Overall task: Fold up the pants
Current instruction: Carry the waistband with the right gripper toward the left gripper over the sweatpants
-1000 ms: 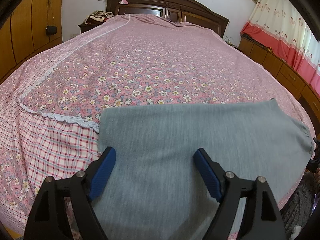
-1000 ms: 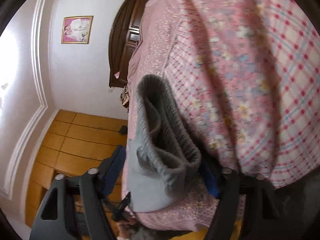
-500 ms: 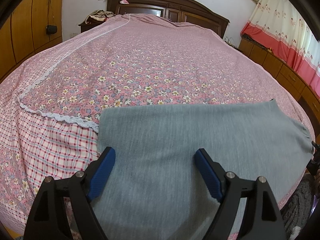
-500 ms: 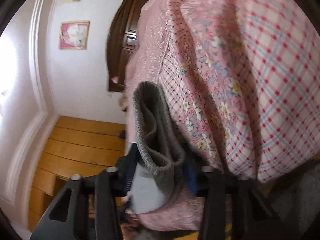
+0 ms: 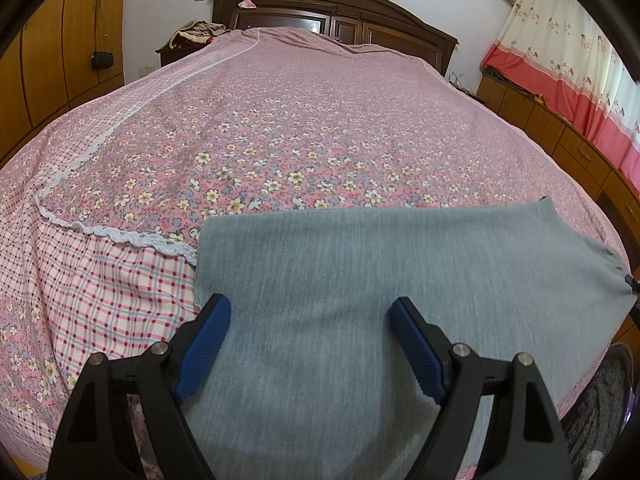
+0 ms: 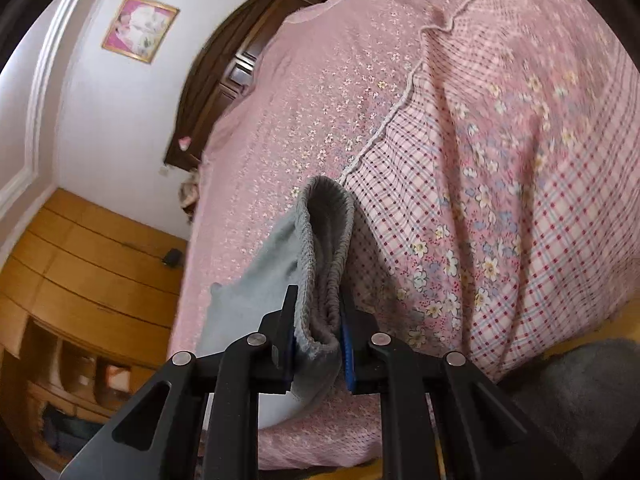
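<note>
Pants (image 5: pixel 360 288) (grey) on floral bedspread (image 5: pixel 300 128), headboard (image 5: pixel 340 12) beyond

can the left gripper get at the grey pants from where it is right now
Probably yes. The left gripper is open with the grey pants lying flat right below its fingers, nothing between them; the right gripper only pinches the waistband end.

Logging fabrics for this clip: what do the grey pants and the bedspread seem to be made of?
The pants look like soft matte knit, perhaps fleece jersey: fine vertical ribbing, and a gathered elastic waistband clamped by the right gripper. The bedspread looks like thin printed woven cotton, floral and plaid, with lace trim.
</note>
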The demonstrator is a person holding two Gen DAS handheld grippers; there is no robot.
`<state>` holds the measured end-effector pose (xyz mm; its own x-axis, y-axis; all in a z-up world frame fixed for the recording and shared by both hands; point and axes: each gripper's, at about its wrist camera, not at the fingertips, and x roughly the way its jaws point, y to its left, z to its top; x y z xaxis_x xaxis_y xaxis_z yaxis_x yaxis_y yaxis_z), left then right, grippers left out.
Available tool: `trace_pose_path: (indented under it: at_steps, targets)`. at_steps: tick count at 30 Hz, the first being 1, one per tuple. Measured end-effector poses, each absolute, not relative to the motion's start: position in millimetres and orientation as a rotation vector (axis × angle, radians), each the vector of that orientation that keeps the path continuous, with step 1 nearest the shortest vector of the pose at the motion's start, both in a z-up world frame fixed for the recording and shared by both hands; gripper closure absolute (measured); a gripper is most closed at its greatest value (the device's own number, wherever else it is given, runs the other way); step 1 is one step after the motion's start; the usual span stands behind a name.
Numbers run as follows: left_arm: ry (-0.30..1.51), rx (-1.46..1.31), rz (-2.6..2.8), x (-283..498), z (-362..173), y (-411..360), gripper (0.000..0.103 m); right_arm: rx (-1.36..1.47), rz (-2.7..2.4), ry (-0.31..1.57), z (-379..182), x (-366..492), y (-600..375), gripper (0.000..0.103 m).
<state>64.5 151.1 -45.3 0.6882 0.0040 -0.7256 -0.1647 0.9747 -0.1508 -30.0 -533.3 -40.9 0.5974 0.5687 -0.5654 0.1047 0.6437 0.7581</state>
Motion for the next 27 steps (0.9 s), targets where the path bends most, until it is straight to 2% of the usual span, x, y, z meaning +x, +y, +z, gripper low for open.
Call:
trace_pose_path:
  at_steps: [10, 20, 23, 27]
  targets:
    - [0.773, -0.288, 0.056, 54, -34, 165, 0.018, 0.552, 0.211, 0.947, 29, 8, -453, 0.085]
    - [0.692, -0.358, 0.019, 27, -19, 188, 0.018, 0.040, 0.157, 0.851, 120, 4, -352, 0.085]
    - [0.672, -0.376, 0.021, 14, -16, 197, 0.018, -0.193, 0.199, 0.796, 131, 1, -289, 0.085]
    - [0.672, -0.402, 0.040, 3, -17, 205, 0.018, -0.342, 0.304, 0.716, 143, -8, -201, 0.085]
